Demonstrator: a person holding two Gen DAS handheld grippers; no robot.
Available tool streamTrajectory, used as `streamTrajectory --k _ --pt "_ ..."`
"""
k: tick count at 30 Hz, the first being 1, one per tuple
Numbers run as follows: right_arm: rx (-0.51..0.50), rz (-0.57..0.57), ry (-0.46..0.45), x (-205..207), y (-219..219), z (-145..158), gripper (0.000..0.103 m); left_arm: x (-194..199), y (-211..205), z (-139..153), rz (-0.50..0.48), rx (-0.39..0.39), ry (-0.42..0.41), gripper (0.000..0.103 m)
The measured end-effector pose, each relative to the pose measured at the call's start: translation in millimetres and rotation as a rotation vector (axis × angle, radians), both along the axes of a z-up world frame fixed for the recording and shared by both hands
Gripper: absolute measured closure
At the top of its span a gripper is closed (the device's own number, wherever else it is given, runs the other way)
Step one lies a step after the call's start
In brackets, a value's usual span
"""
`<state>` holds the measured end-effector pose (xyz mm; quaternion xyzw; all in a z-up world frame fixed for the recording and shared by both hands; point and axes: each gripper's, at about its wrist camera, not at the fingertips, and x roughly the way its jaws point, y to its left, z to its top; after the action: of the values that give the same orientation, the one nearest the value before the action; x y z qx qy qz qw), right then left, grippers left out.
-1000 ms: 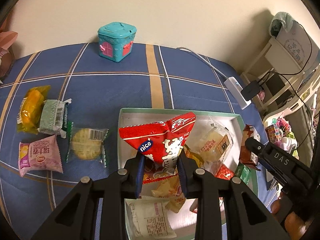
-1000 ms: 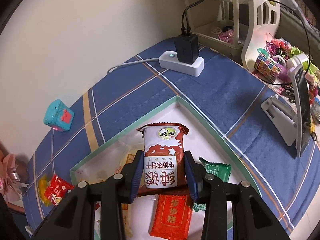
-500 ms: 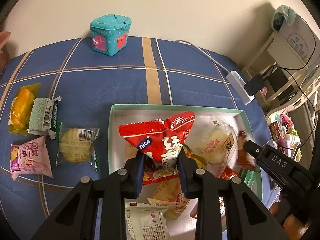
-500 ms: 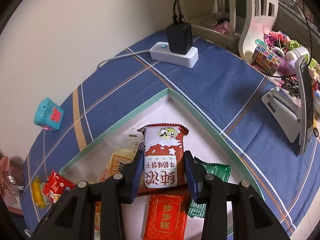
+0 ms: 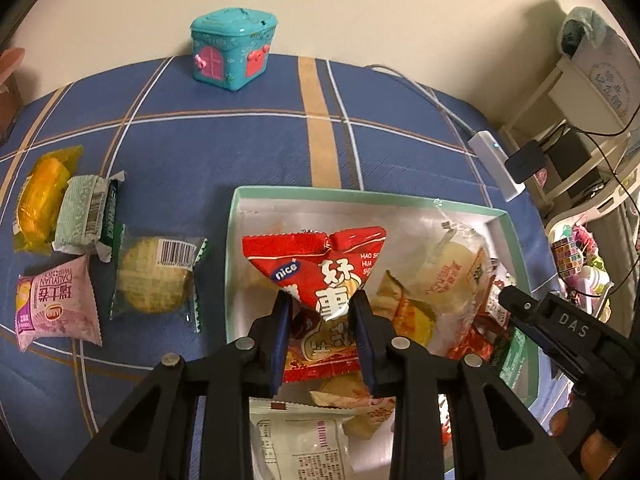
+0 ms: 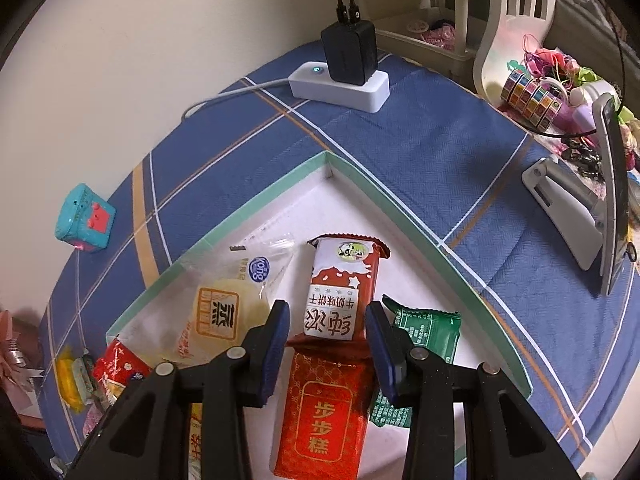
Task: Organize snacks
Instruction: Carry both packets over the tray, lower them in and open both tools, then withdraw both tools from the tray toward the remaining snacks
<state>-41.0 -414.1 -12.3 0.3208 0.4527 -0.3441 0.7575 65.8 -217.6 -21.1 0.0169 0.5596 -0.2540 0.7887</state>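
My left gripper (image 5: 322, 320) is shut on the lower corner of a red "nice" snack bag (image 5: 316, 264), held upright over the green-rimmed white box (image 5: 360, 194). In the right wrist view a white and brown milk biscuit packet (image 6: 340, 288) lies in the box (image 6: 256, 208) beyond my right gripper (image 6: 328, 320). Its near end sits between the blue pads (image 6: 276, 332), with white floor showing on the left side, so the pads do not press it. Under it lie a red and gold packet (image 6: 324, 412), a green packet (image 6: 420, 340) and a clear-wrapped pale cake (image 6: 224, 308).
On the blue checked cloth left of the box lie a yellow packet (image 5: 38, 196), a pale green one (image 5: 84, 212), a round biscuit (image 5: 154, 276) and a pink packet (image 5: 56, 308). A teal toy house (image 5: 232, 54) stands by the wall. A power strip (image 6: 340, 84) and a phone on a stand (image 6: 612, 200) are to the right.
Both grippers have sunk toward the box. The milk biscuit packet has slipped out from between the right pads and now lies lower, in the box. The left grip is unchanged.
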Motion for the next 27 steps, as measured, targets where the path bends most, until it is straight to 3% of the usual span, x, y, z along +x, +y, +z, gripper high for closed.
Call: streamTrajectory --k 3,5,9,13,18,20,21,23,27 --pt "0.001 0.000 0.022 1 3 -1 0.056 2 2 -6 0.011 0.010 0.015 0.072" --pt "0.006 0.000 0.036 2 5 -3 0.042 2 4 -9 0.016 0.014 0.022 0.072" --pt "-0.007 0.017 0.049 5 10 0 0.040 3 5 -10 0.019 0.012 0.026 0.072" --pt "-0.024 0.039 0.060 8 17 6 0.029 3 6 -12 0.024 0.021 0.036 0.070" --pt "-0.047 0.058 0.072 9 25 14 0.016 4 7 -15 0.027 0.036 0.062 0.057" --pt "-0.056 0.066 0.075 10 28 17 0.014 3 5 -13 0.024 0.046 0.069 0.040" --pt "-0.062 0.070 0.077 10 30 19 0.012 3 4 -12 0.023 0.044 0.069 0.037" --pt "-0.073 0.077 0.081 10 33 21 0.005 2 3 -7 0.017 0.033 0.071 0.035" --pt "-0.092 0.090 0.081 11 37 28 0.001 -1 4 3 0.032 0.048 0.076 0.028"
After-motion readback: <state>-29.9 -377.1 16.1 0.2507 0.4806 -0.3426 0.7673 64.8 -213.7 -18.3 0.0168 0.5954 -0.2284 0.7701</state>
